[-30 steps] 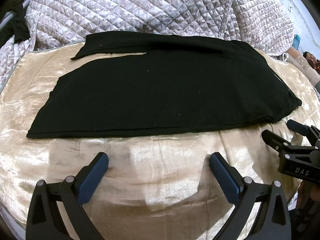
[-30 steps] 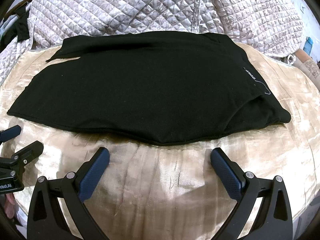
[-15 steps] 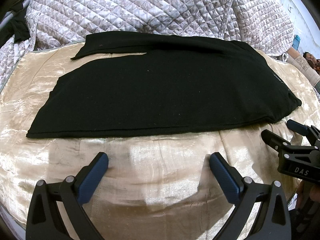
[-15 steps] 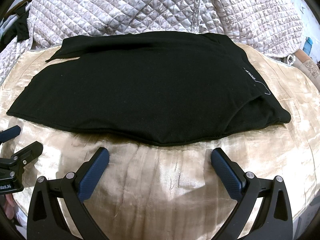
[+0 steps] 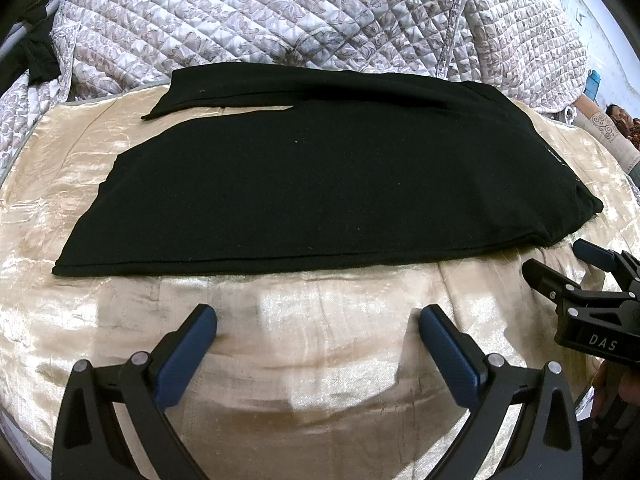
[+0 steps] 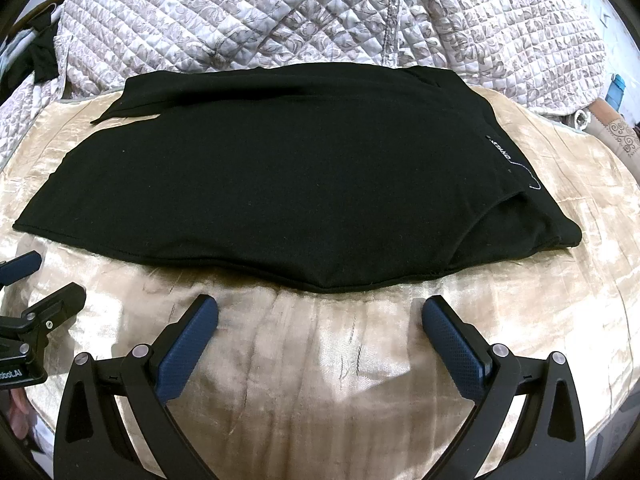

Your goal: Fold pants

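Observation:
Black pants (image 5: 320,184) lie flat on a shiny gold sheet (image 5: 280,352), legs to the left and waistband to the right; they also show in the right wrist view (image 6: 288,184), with a small label near the waist (image 6: 498,148). One leg lies mostly over the other, and the far leg's end sticks out at the back left. My left gripper (image 5: 318,320) is open and empty, hovering in front of the near edge. My right gripper (image 6: 320,312) is open and empty, near the near edge by the seat. Each gripper shows in the other's view, the right (image 5: 560,264) and the left (image 6: 44,276).
A quilted grey-and-white blanket (image 5: 320,20) is piled behind the pants. A dark garment (image 5: 38,60) hangs at the far left. A person's patterned sleeve (image 5: 604,128) is at the far right.

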Demonstrator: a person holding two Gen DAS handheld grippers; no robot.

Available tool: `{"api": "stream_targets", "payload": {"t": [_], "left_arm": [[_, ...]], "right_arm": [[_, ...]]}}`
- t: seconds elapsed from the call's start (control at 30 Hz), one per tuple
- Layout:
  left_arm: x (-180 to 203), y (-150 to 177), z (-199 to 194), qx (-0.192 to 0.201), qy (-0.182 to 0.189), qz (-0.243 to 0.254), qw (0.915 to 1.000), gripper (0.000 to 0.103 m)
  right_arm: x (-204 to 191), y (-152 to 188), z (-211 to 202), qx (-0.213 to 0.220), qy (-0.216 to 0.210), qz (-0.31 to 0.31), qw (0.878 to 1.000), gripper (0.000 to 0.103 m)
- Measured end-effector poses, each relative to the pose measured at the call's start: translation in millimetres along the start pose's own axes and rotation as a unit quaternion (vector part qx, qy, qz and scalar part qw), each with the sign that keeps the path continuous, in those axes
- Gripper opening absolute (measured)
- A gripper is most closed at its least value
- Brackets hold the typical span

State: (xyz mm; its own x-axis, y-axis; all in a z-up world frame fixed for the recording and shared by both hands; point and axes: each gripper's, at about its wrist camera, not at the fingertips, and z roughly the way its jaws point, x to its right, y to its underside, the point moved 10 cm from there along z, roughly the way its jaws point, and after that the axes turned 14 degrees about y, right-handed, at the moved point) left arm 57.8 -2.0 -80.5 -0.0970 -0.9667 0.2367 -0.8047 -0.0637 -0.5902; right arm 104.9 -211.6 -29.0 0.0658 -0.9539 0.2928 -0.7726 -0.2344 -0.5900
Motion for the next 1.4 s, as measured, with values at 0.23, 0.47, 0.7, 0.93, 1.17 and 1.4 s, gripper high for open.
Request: {"api": "stream_targets", "payload": {"t": [0.23, 0.47, 0.7, 0.93, 1.17, 1.4], "left_arm": [[0.0, 0.0, 0.0, 0.000, 0.000, 0.000, 1.0000, 0.103], [0.0, 0.0, -0.1, 0.000, 0.000, 0.000, 1.0000, 0.103], [-0.1, -0.1, -0.1, 0.001, 0.000, 0.000, 1.0000, 0.103], [-0.1, 0.0, -0.2, 0.001, 0.000, 0.000, 1.0000, 0.103], [0.0, 0.0, -0.3, 0.001, 0.001, 0.000, 1.0000, 0.103], [-0.2, -0.1, -0.2, 0.001, 0.001, 0.000, 1.0000, 0.103]], "right_arm": [[0.2, 0.0, 0.3, 0.001, 0.001, 0.000, 1.000, 0.102], [0.2, -0.1, 0.3, 0.002, 0.002, -0.001, 1.000, 0.102], [0.4, -0.1, 0.8, 0.003, 0.003, -0.001, 1.000, 0.102], [0.3, 0.1, 1.0, 0.004, 0.004, -0.001, 1.000, 0.102], [0.2, 0.2, 1.1, 0.006, 0.005, -0.001, 1.000, 0.102], [0.3, 0.1, 1.2, 0.006, 0.006, -0.002, 1.000, 0.102]]}}
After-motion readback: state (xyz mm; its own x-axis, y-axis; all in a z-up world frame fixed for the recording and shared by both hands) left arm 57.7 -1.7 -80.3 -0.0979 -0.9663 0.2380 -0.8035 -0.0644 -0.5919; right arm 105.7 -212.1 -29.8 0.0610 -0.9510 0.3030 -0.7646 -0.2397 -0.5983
